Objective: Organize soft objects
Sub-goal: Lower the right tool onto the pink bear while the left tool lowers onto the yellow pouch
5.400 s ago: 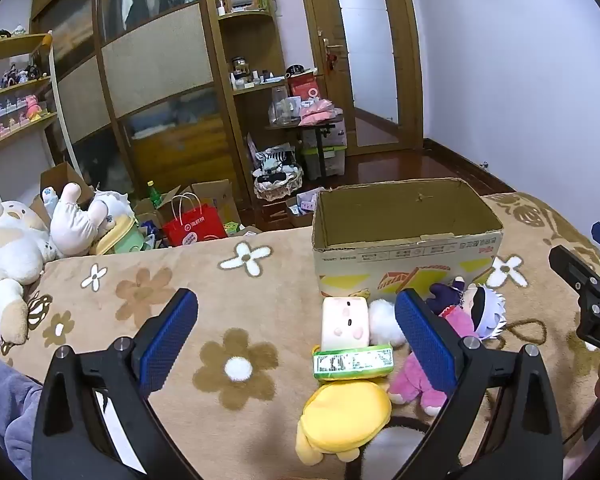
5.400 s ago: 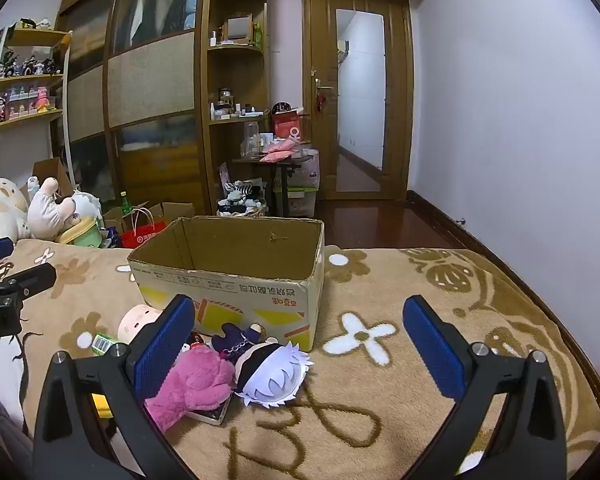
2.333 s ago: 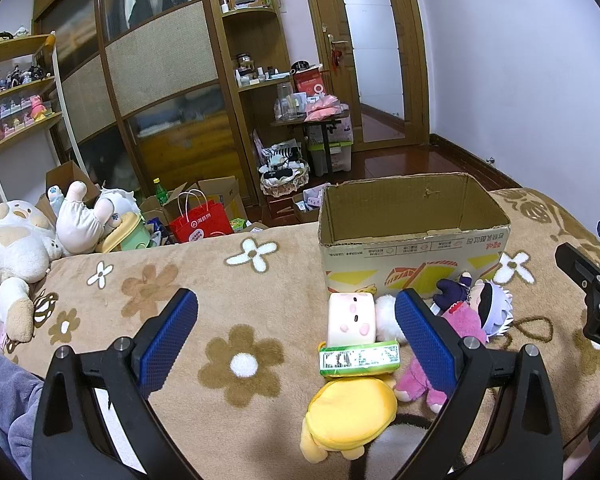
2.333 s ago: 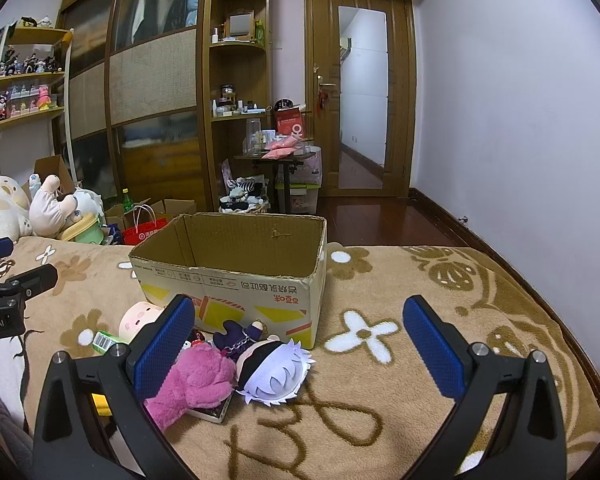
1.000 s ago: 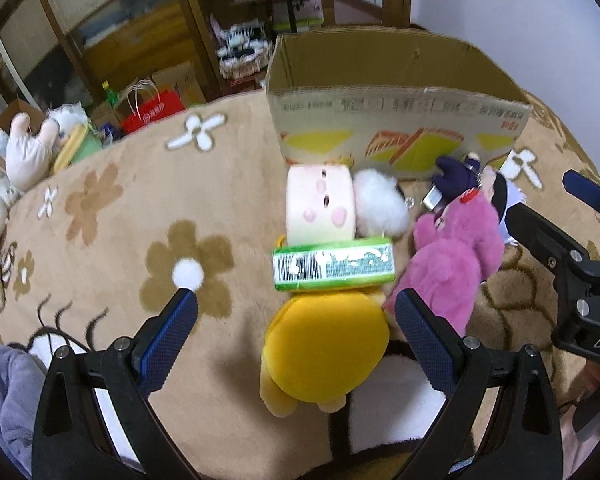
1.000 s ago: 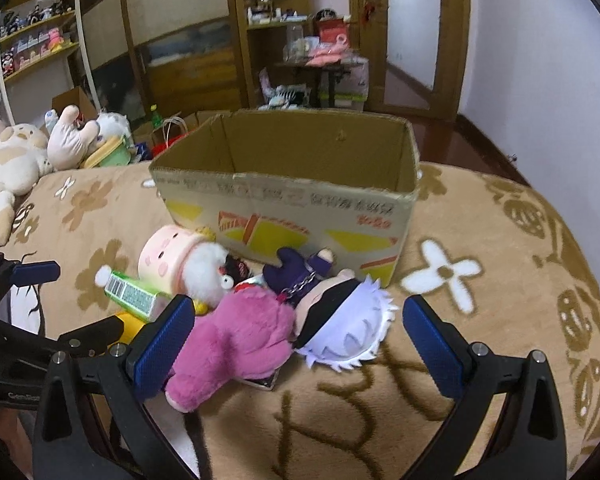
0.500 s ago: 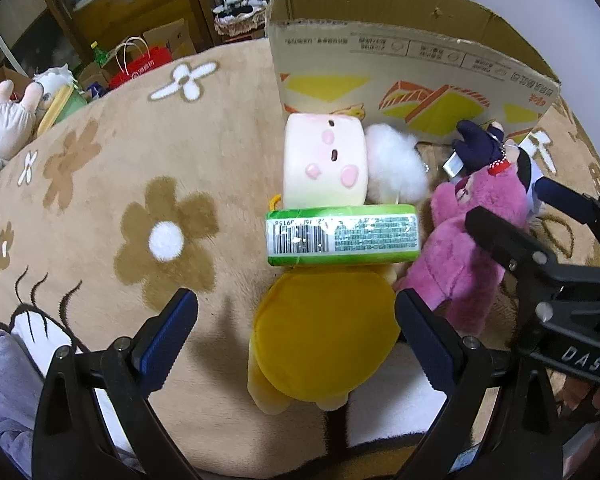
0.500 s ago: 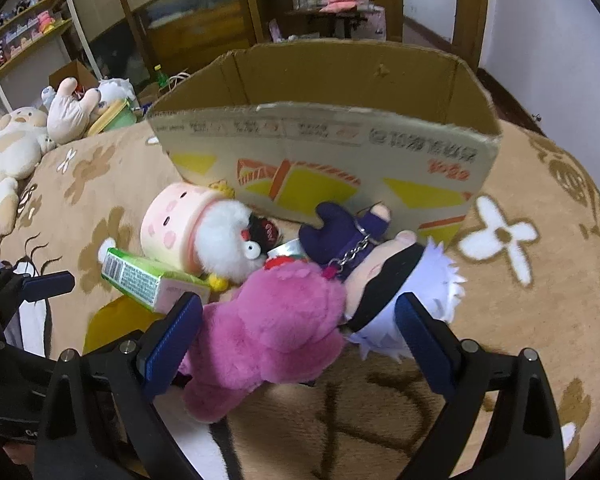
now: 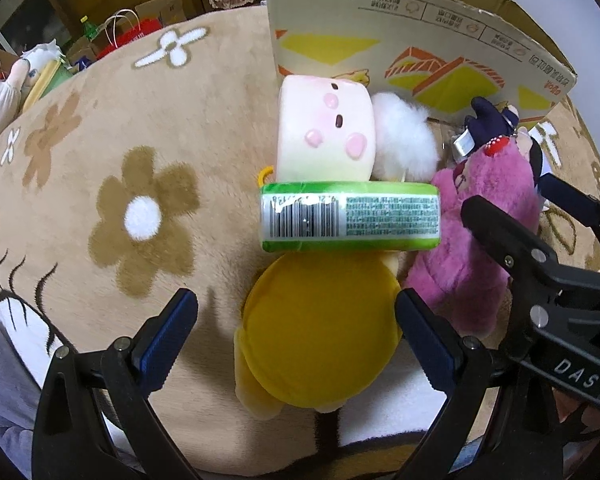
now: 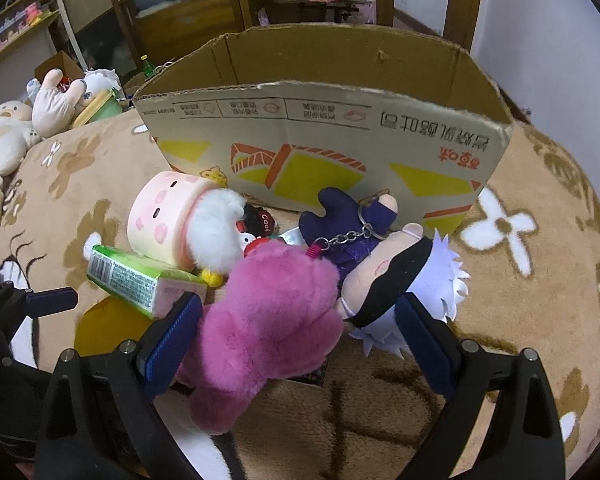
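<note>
- The cardboard box (image 10: pixel 324 148) carries rows of printed characters along its front wall, upside down in the right wrist view, with red characters at its right corner and yellow-and-orange pictures below; I cannot read them for sense.
- The box stands open at the top on a tan blanket (image 9: pixel 100 152) patterned with flowers; what shows of its inside is bare cardboard.
- The green packet (image 9: pixel 350 216), lying in front of the box, shows a barcode and a block of fine green print, too small to read.
- A small black plush (image 10: pixel 260 220) just in front of the box bears the word "Cool".
- The right claw (image 10: pixel 298 338) shows "DAS" on its body in the left wrist view.
- The soft toys lie piled against the box's front wall: a pink-and-cream cylinder plush (image 9: pixel 326 132) with a white fluffy plush (image 9: pixel 404 140) beside it, a yellow plush (image 9: pixel 320 336) nearest the camera under the green packet, a magenta plush (image 10: pixel 268 316), and a white-haired doll (image 10: pixel 396 280) with a keychain, touching the magenta one.
- The left claw (image 9: pixel 296 324) is spread wide, its fingers either side of the yellow plush, gripping nothing.
- The right claw is likewise wide apart, straddling the magenta plush and the doll's head.
- Beyond the blanket's far edge, left of the box, sit large cream stuffed animals (image 10: pixel 8 140) and a red paper bag (image 9: pixel 134 34).
</note>
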The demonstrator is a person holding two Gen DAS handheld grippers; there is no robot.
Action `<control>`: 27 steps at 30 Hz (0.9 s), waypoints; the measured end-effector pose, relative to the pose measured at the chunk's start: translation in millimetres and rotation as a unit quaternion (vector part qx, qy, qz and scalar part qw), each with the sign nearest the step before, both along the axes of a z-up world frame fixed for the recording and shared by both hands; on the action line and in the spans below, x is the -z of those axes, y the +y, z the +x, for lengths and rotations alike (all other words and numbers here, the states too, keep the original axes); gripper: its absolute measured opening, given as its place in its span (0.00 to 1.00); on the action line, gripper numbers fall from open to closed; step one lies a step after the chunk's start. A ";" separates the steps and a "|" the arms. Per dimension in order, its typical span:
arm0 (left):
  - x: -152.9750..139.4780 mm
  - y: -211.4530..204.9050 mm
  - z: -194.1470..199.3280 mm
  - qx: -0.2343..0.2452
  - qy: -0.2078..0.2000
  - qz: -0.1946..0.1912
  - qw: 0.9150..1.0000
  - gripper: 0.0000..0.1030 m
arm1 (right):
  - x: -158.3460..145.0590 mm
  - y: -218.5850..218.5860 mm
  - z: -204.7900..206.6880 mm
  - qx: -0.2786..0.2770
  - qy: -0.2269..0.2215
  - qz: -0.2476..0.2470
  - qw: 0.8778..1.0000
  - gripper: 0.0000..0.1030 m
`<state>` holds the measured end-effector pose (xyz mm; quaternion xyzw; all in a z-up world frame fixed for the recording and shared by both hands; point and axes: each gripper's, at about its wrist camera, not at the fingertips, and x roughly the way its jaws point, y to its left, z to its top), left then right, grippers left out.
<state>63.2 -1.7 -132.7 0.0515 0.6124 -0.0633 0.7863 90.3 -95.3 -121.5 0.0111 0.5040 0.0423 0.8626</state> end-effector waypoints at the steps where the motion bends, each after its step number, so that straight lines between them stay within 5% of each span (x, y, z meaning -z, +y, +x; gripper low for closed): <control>1: 1.2 0.5 0.6 -0.001 0.003 -0.002 1.000 0.95 | 0.2 1.4 -0.4 0.002 0.000 -0.007 1.000 0.98; 20: 15.1 15.1 14.8 -0.002 0.037 -0.030 0.999 0.95 | 10.1 -13.0 -3.5 0.028 0.043 0.023 0.998 0.94; 25: 25.6 19.3 17.4 0.001 0.048 -0.031 0.998 0.94 | 7.8 -12.9 -7.0 0.016 0.047 0.031 0.998 0.82; 27: 28.1 20.4 20.2 0.004 0.050 -0.036 0.998 0.88 | 7.0 -13.0 -9.4 0.008 0.053 0.046 0.998 0.69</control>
